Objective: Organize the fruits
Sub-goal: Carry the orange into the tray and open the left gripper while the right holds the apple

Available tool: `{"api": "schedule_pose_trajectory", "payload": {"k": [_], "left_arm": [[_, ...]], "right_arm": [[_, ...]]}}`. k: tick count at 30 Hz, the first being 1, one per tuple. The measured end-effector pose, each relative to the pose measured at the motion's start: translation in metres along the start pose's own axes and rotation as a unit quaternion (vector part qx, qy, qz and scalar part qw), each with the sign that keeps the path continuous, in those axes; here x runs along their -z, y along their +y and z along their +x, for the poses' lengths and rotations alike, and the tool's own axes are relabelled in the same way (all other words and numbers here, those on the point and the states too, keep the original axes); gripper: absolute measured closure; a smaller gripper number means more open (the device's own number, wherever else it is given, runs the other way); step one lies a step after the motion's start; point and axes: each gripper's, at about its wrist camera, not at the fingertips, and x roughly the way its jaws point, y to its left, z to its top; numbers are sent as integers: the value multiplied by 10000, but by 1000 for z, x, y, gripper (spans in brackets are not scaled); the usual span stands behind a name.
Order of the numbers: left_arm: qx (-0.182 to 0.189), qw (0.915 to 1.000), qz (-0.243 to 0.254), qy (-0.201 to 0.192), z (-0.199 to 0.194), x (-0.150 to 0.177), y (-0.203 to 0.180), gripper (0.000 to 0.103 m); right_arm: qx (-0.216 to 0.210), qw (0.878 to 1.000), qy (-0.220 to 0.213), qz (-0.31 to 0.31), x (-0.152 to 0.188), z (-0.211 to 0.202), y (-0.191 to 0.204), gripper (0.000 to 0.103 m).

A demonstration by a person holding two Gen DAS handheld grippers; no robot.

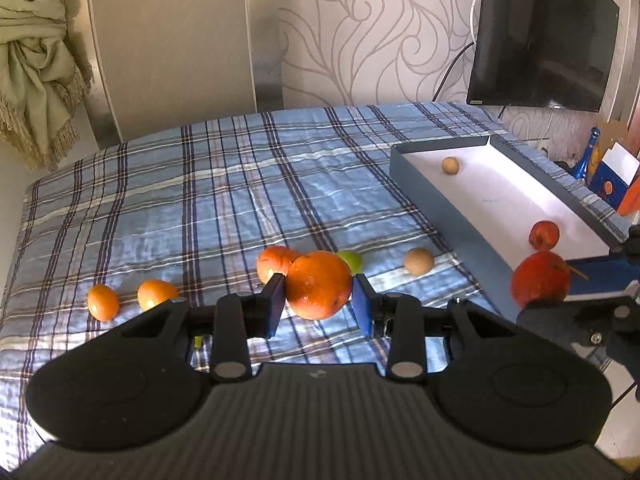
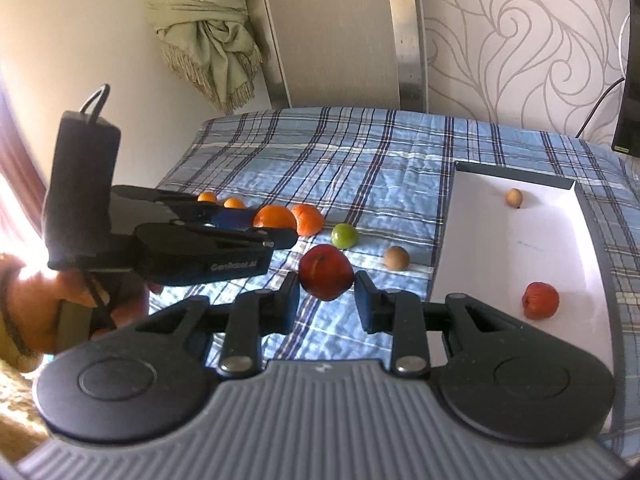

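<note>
My left gripper is shut on a large orange and holds it above the plaid cloth. My right gripper is shut on a red apple, which also shows at the right of the left wrist view. A grey box with a white inside lies at the right and holds a small red apple and a tan round fruit. On the cloth lie another orange, two small oranges, a green fruit and a tan fruit.
A black screen hangs on the patterned wall behind the box. A green fringed cloth hangs at the far left. A blue bottle and packets stand beyond the box's right side. The table's edge runs along the left.
</note>
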Motion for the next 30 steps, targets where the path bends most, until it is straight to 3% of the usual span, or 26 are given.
{"api": "schedule_pose_trajectory", "payload": {"k": [19, 30], "left_arm": [[190, 9995, 79, -239, -11, -11, -57, 61], [475, 9978, 322, -326, -4, -21, -95, 61]], "right_arm": [[-77, 9999, 3, 96, 17, -23, -35, 70], [153, 9994, -104, 290, 28, -46, -59, 70]]}}
